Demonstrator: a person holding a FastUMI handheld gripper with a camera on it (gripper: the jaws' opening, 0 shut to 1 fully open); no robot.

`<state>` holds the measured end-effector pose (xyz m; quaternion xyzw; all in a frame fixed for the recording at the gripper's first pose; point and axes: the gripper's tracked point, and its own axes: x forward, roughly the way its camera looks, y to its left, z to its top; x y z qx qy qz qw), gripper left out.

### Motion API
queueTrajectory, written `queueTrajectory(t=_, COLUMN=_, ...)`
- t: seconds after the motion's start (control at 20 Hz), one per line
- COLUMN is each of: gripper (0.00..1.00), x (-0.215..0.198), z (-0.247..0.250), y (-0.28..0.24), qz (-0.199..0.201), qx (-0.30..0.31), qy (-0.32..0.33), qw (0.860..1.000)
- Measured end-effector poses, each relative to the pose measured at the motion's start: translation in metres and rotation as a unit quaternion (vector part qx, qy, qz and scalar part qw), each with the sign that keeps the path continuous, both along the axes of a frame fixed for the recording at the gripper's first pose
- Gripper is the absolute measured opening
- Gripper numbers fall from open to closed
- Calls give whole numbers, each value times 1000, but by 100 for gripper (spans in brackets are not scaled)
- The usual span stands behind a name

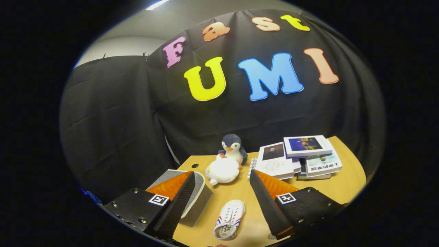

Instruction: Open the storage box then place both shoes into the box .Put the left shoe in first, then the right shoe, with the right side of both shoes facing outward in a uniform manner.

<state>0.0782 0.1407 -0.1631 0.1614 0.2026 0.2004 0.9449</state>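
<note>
A small white shoe (229, 219) with red and blue stripes lies on its side on the wooden table (343, 185), between my two fingers and low down near them. A grey storage box (197, 199) with a rounded lid stands at the table's left edge, partly behind my left finger (175, 202). Its lid looks closed. My gripper (223, 178) hovers above the table, open wide, with nothing between the fingers. A second shoe is hard to make out; a small white bit shows under my right finger (267, 199).
Beyond the fingers sit a white plush toy (223, 170) and a grey penguin plush (233, 147) near the table's back edge. A stack of books and booklets (301, 156) lies at the back right. The black cloth wall rises behind the table.
</note>
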Motion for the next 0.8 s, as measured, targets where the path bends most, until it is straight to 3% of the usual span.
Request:
queueTrajectory(t=0.45, gripper=98, x=16, z=-69, y=73, qz=62, qx=68, qy=92, qw=991)
queueTrajectory(t=0.8, gripper=97, x=7, z=-122, y=138, qz=145, qx=150, qy=204, qw=957)
